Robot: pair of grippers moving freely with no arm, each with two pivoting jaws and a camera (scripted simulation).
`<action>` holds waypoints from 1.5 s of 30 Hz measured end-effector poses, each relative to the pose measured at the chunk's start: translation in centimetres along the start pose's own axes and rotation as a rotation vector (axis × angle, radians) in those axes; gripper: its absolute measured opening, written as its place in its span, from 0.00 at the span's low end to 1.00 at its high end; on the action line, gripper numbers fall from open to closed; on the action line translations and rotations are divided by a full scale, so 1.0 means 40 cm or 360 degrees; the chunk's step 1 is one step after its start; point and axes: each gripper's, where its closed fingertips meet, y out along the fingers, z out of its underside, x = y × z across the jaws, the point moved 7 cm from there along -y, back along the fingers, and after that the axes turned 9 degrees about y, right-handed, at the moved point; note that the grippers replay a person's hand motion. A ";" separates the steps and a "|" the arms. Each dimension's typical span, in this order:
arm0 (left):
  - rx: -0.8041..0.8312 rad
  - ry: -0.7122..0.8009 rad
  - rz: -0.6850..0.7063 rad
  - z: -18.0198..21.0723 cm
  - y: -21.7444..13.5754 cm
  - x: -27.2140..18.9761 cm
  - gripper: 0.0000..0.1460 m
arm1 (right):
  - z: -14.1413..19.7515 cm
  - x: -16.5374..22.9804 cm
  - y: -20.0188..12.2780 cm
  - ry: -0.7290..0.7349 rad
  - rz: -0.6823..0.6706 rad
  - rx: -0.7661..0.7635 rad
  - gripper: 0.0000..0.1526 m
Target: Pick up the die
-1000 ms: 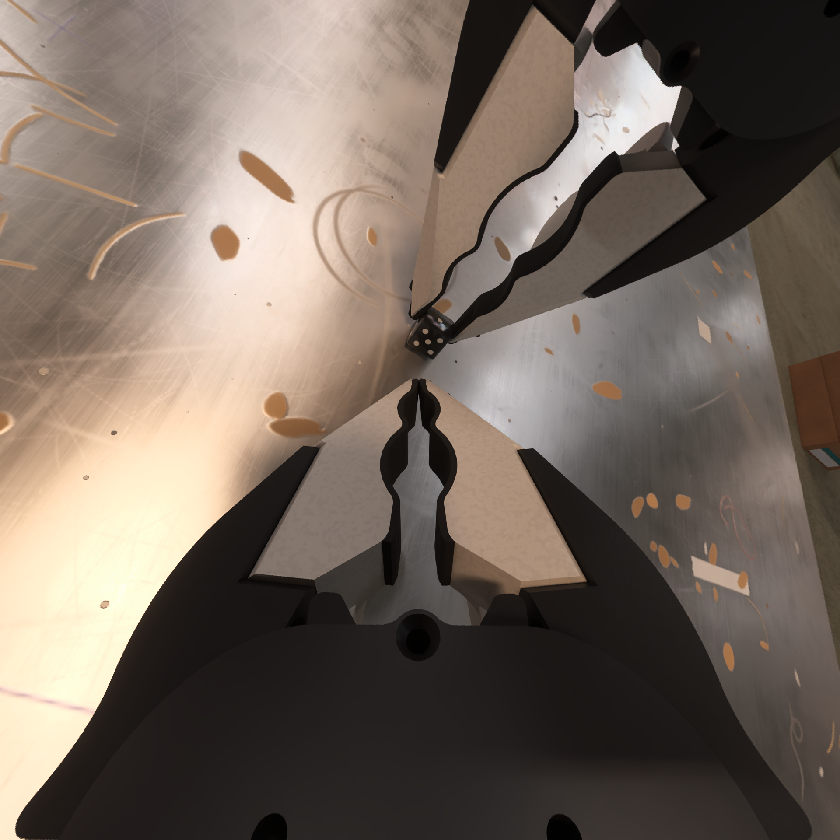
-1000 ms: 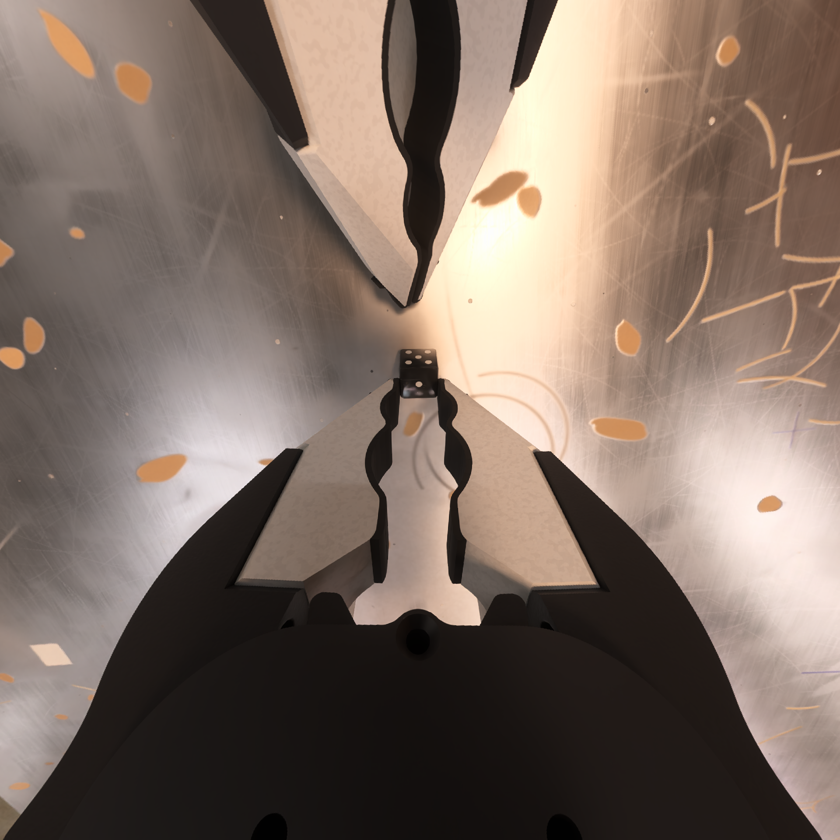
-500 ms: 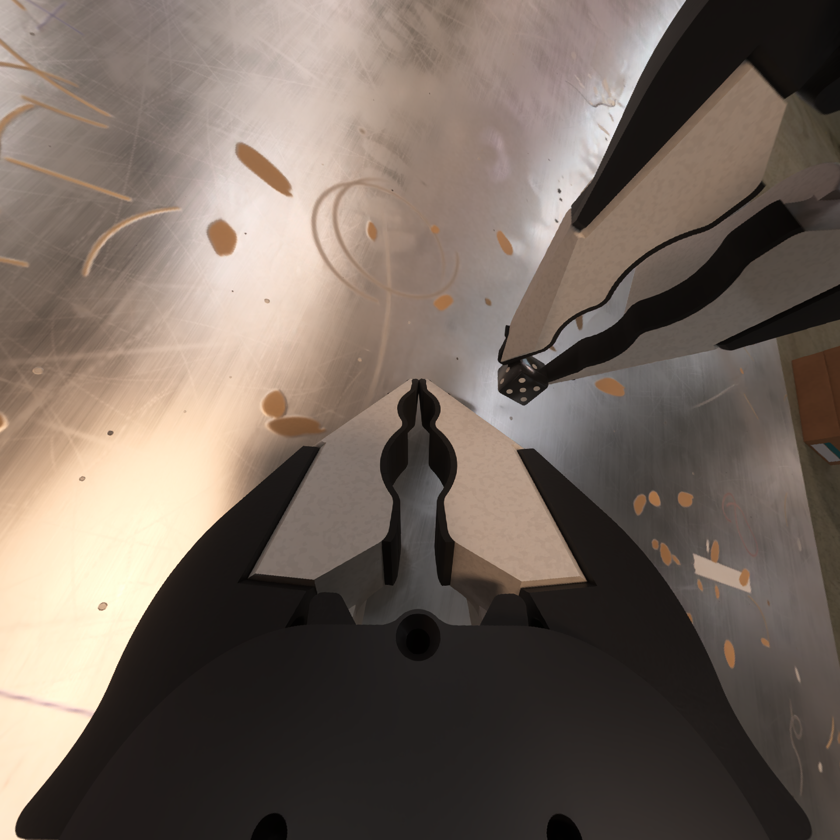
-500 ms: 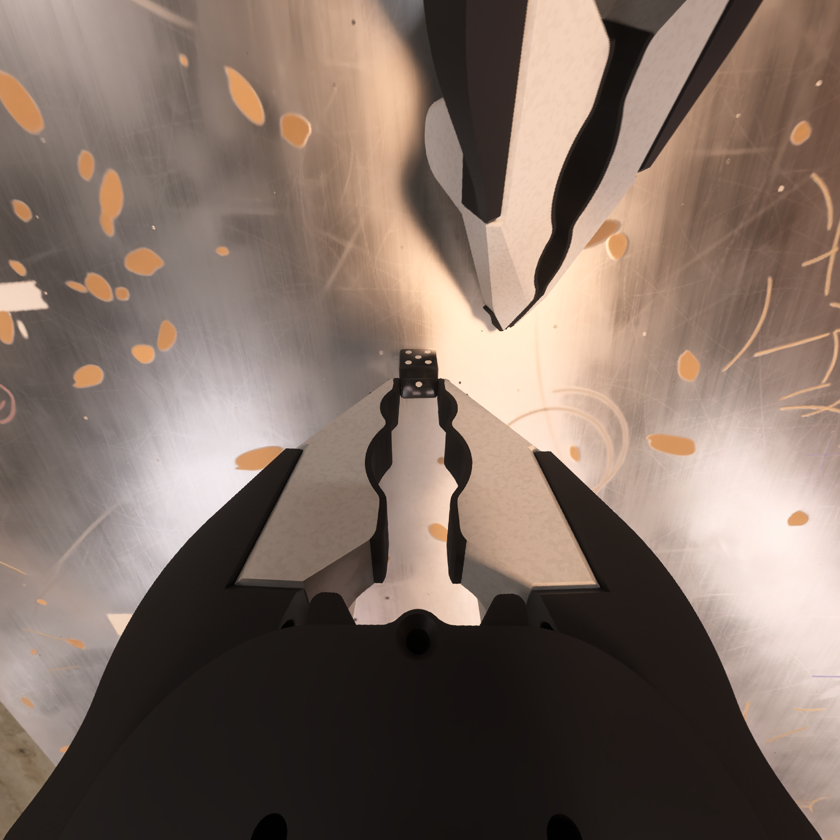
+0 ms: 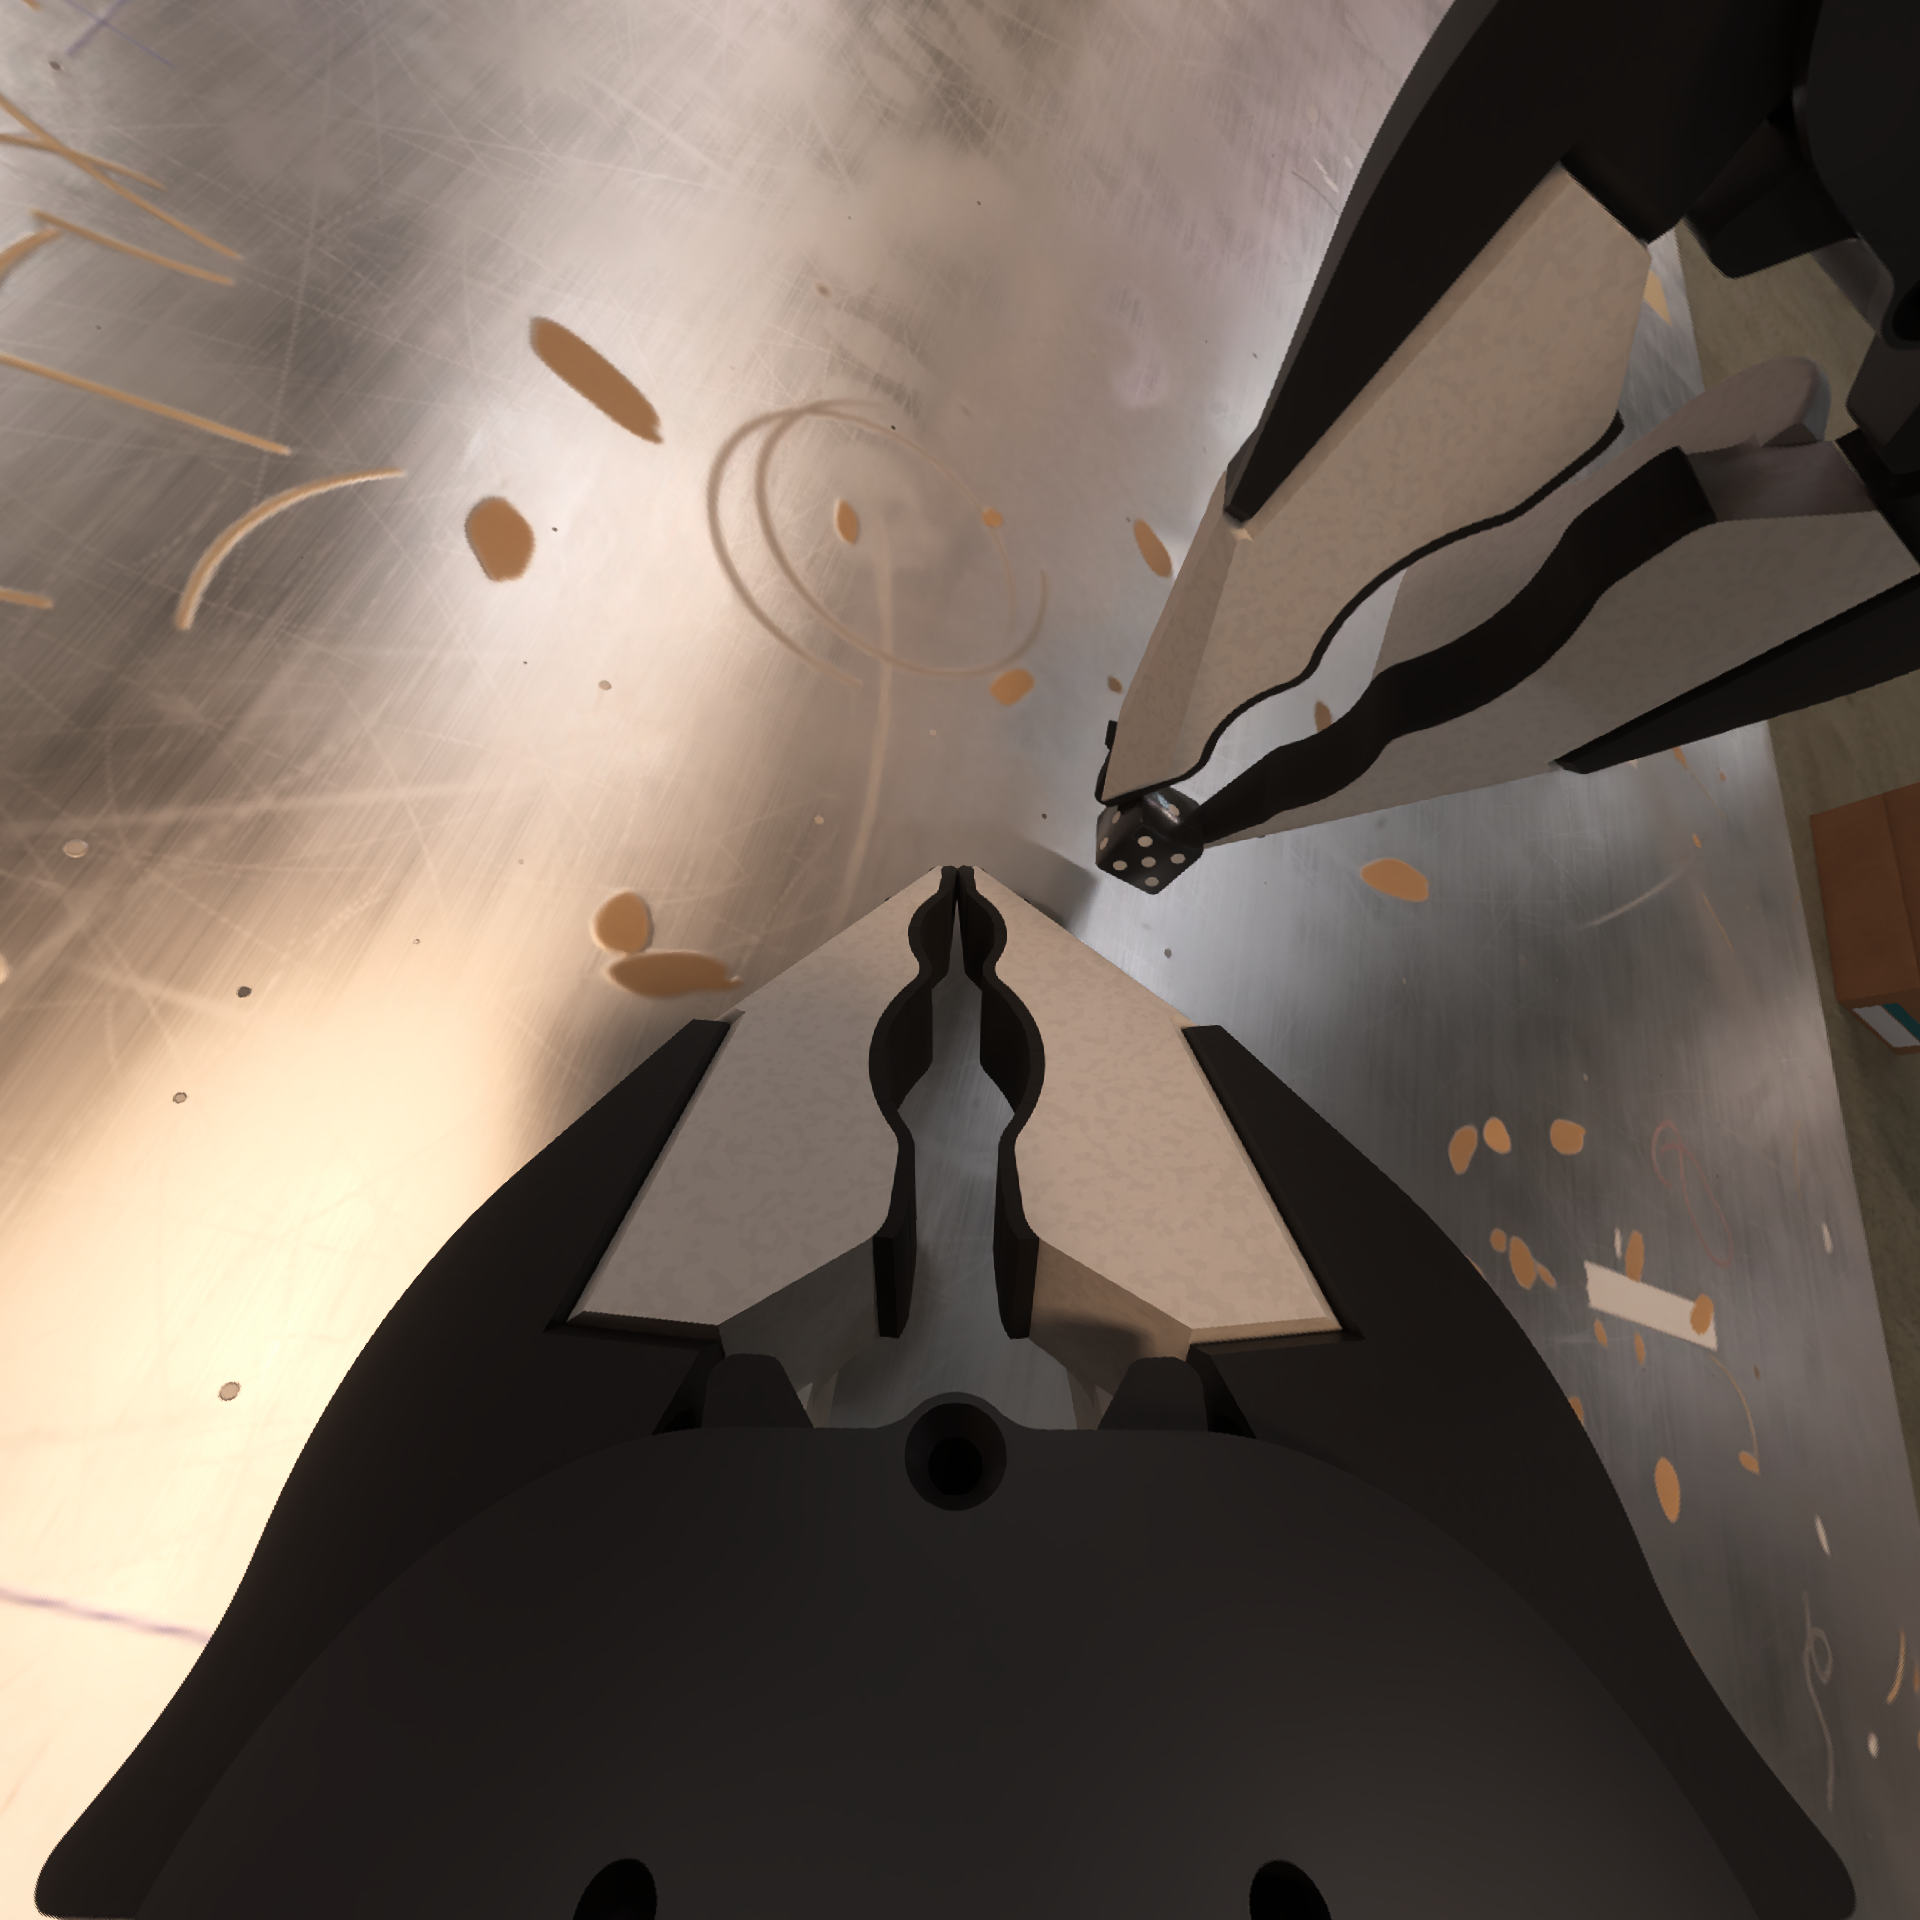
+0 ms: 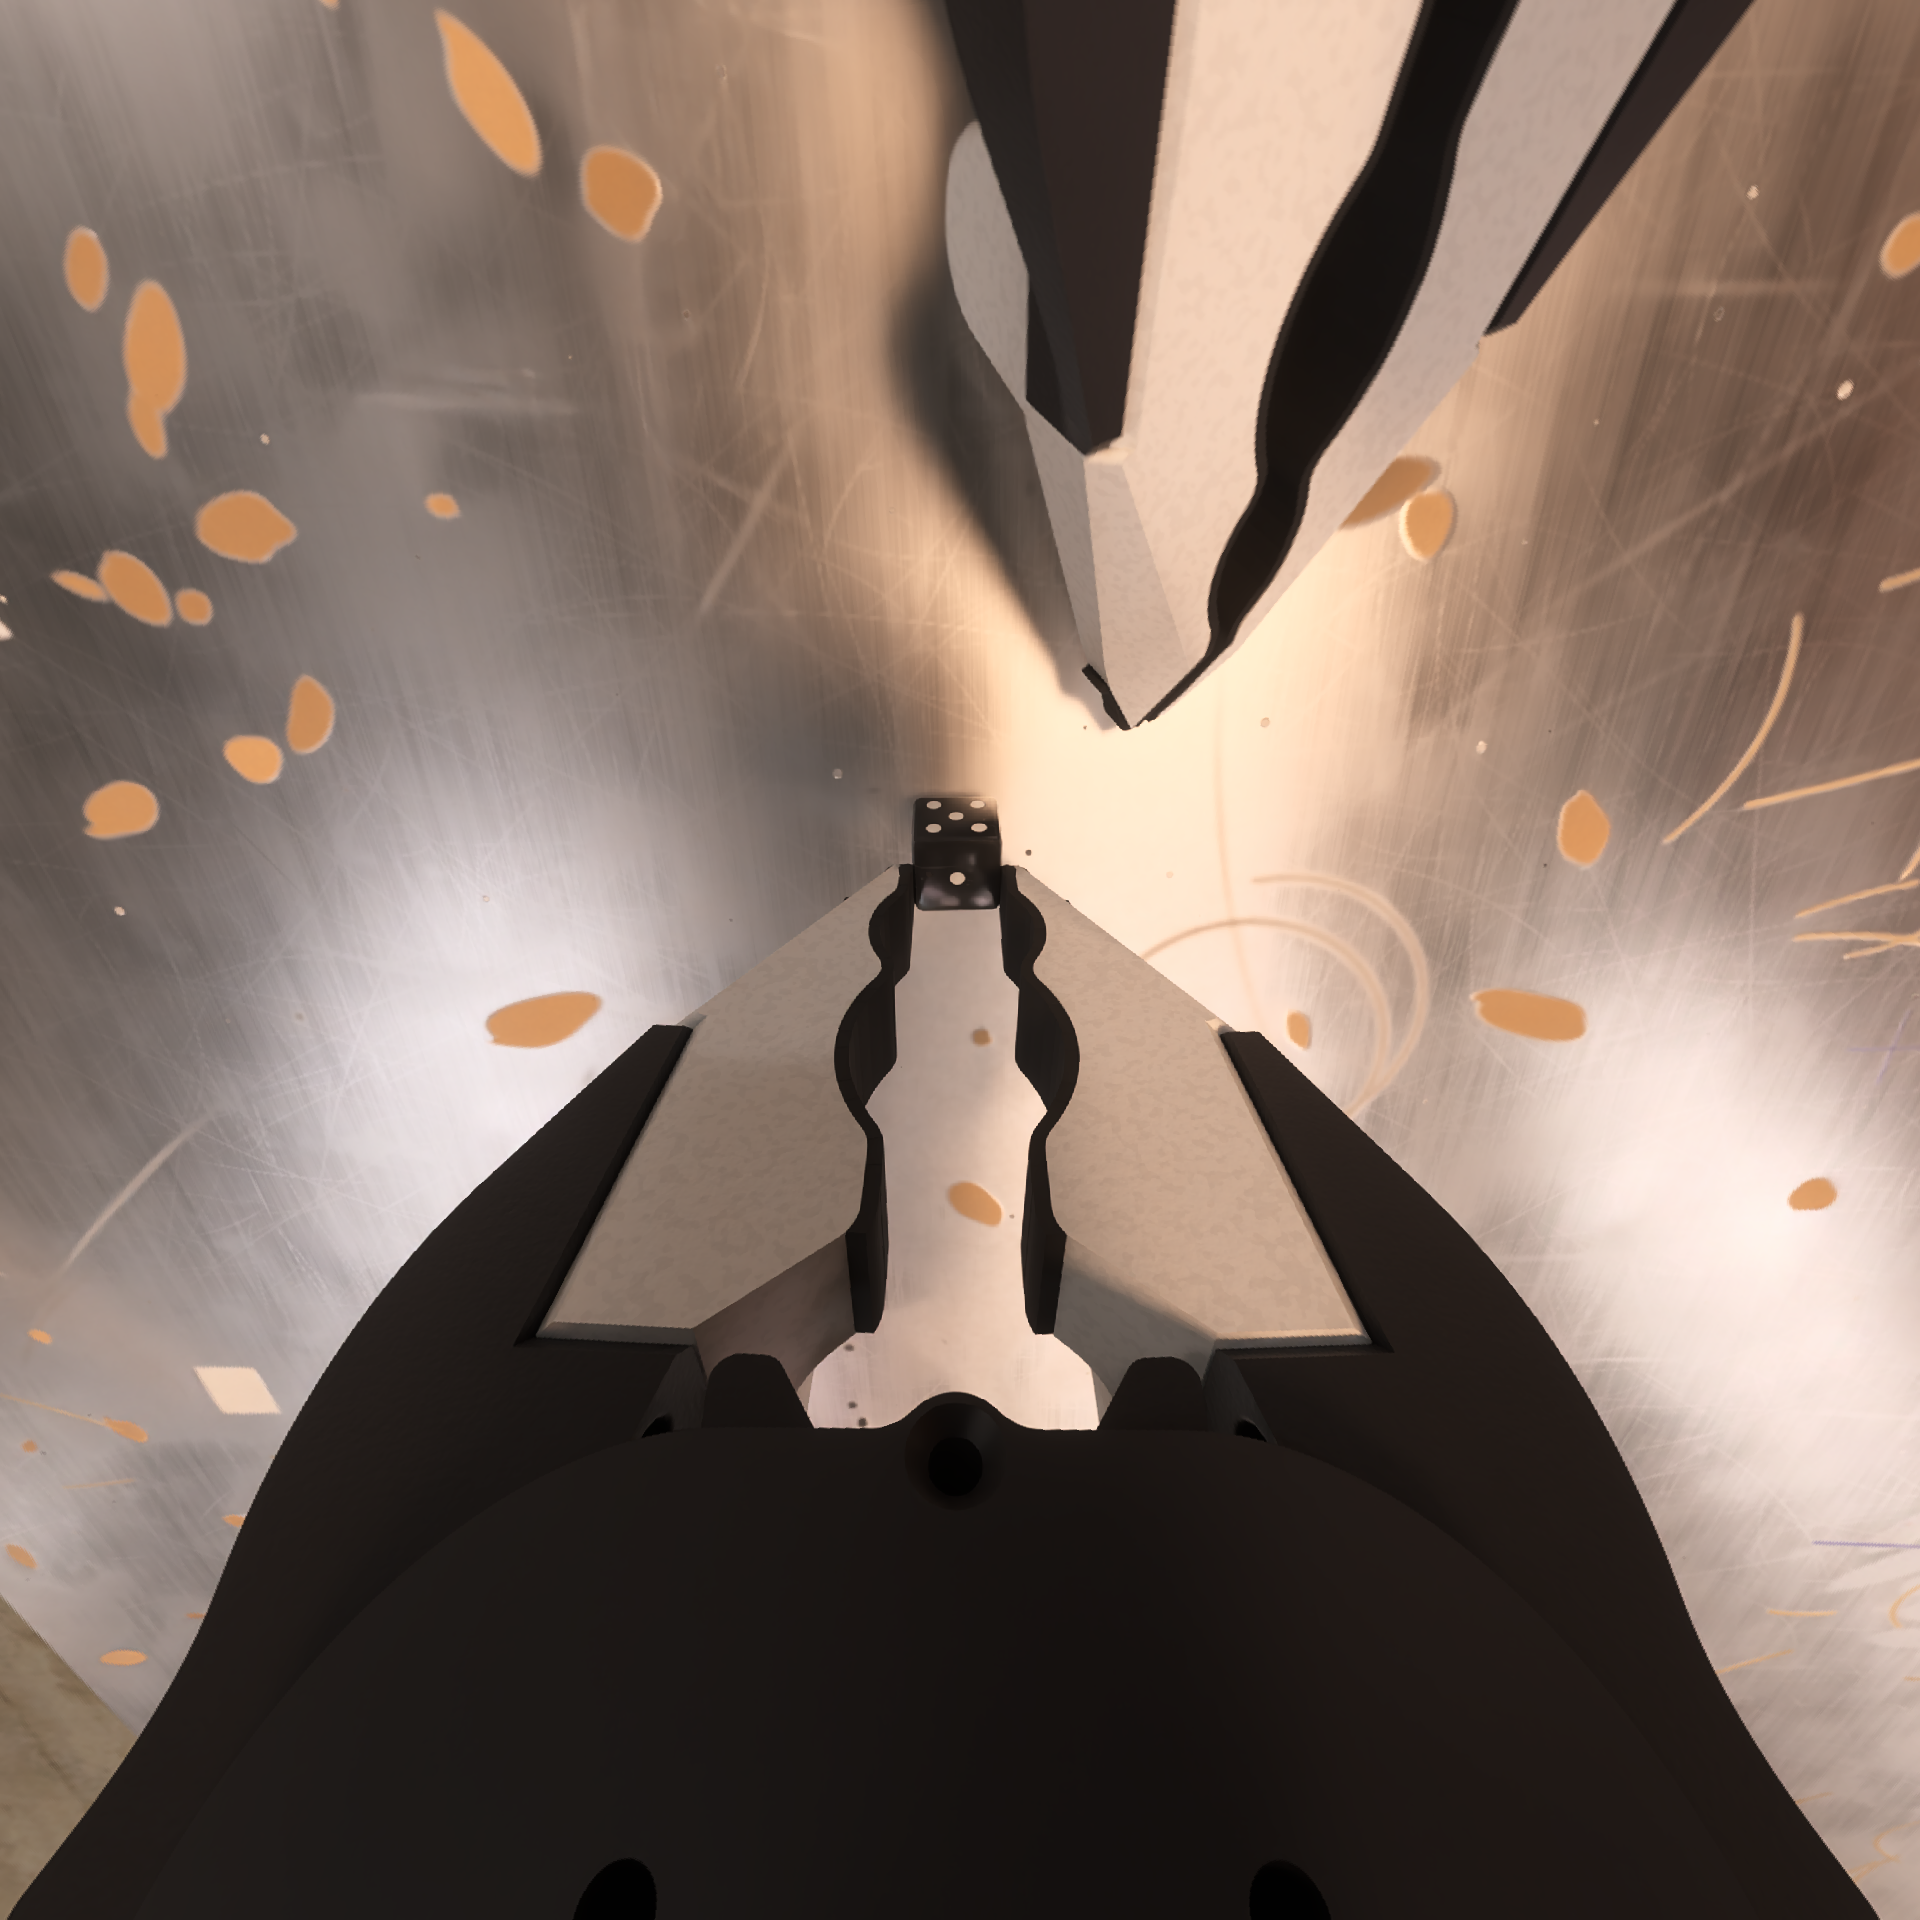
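Observation:
The die (image 6: 957,854) is small and black with pale pips. My right gripper (image 6: 957,883) is shut on the die at its fingertips and holds it above the scratched metal table (image 6: 520,1143). In the left wrist view the die (image 5: 1146,854) shows at the tips of the right gripper (image 5: 1153,821), which comes in from the upper right. My left gripper (image 5: 957,873) is shut and empty, just left of and below the die. It also shows in the right wrist view (image 6: 1138,717), pointing down from above, a little beyond the die.
The metal table (image 5: 416,727) carries orange blotches and curved scratches. Its right edge (image 5: 1766,935) runs beside a tan floor. An orange-brown box (image 5: 1870,914) lies beyond that edge. A pale strip (image 5: 1647,1320) lies on the table at the right.
The right gripper has carried the die up off the table and to the right in the left wrist view. The left gripper has stayed shut and hardly moved.

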 end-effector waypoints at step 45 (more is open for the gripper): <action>-0.0022 -0.0053 0.0071 0.000 -0.001 0.003 0.00 | 0.009 0.011 -0.006 0.0952 0.0160 -0.0205 0.10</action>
